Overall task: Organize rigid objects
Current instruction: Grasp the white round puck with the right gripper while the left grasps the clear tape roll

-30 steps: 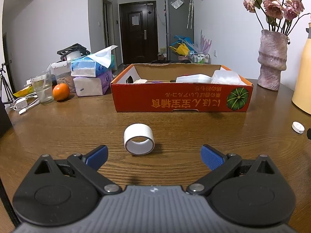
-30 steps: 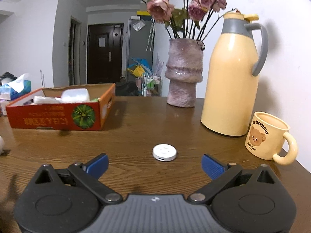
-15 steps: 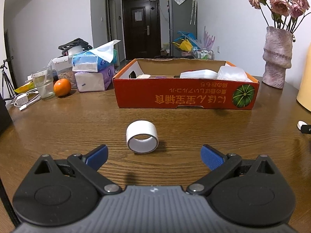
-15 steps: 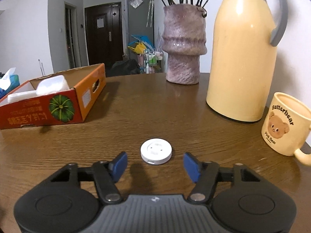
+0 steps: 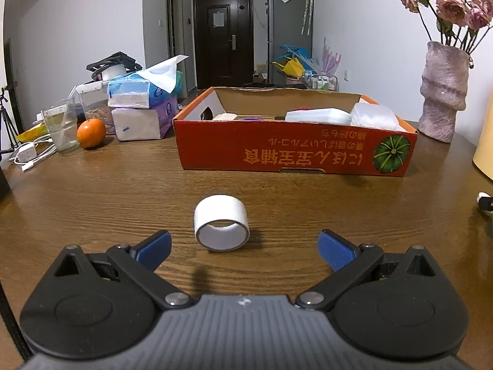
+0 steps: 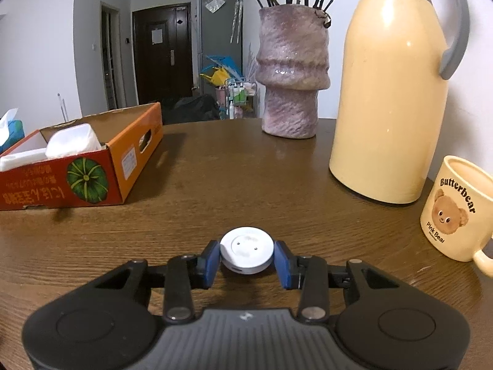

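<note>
Puck (image 6: 246, 251): small white disc, flat on the table (image 6: 246, 169), near you, between your right gripper (image 6: 246, 260)'s 2 pads.
Right gripper: jaws closing, pads at the puck's rim on both sides, narrow.
Handling: looks light, stiff and smooth; it may slip, so hold it at the widest part of the rim, pads square.
Tape (image 5: 222, 222): white roll standing on edge, just beyond your left gripper (image 5: 245, 246).
Left gripper: jaws wide, nothing between the pads.
Tape handling: stiff, light, likely to roll; pinch its 2 flat faces.
Box (image 5: 295, 151): far side, already holding white containers.
</note>
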`<state>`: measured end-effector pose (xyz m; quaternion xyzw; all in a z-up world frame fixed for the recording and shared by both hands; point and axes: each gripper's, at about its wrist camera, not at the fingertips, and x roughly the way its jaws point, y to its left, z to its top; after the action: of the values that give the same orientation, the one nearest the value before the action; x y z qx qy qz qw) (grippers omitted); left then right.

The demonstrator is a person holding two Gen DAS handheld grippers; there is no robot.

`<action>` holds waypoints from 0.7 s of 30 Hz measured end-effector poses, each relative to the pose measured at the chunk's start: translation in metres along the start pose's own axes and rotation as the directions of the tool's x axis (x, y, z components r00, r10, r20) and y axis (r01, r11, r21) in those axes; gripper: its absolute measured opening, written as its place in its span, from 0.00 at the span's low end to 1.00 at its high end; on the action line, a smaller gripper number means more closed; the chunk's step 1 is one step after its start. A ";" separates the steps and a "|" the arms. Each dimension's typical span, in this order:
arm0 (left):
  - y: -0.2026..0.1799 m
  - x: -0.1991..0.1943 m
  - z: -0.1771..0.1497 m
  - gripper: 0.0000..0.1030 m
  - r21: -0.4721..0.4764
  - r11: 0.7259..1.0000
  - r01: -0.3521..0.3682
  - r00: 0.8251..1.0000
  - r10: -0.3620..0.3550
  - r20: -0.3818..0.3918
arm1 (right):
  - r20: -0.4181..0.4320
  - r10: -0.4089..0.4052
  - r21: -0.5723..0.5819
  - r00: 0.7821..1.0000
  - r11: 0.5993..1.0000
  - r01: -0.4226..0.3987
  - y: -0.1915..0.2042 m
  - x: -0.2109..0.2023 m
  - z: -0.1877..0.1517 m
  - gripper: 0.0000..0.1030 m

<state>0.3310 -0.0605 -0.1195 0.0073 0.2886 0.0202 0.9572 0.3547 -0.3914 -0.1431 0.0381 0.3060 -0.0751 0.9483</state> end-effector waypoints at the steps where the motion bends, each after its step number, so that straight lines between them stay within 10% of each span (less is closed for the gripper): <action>1: 0.000 0.001 0.000 1.00 -0.002 1.000 -0.002 1.000 0.002 0.000 | 0.004 -0.002 0.000 1.000 1.000 0.002 0.000 -0.001 0.000 0.36; 8: 0.001 0.008 0.004 0.97 0.004 1.000 -0.021 1.000 0.021 0.003 | 0.024 -0.005 -0.011 1.000 1.000 0.005 0.002 -0.005 -0.001 0.36; 21: 0.001 0.018 0.007 0.43 0.012 1.000 -0.002 1.000 0.003 -0.021 | 0.033 -0.011 -0.016 0.999 1.000 0.011 0.005 -0.009 -0.003 0.37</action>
<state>0.3503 -0.0588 -0.1235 0.0133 0.2989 0.0197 0.9540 0.3465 -0.3854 -0.1397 0.0277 0.2909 -0.0785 0.9531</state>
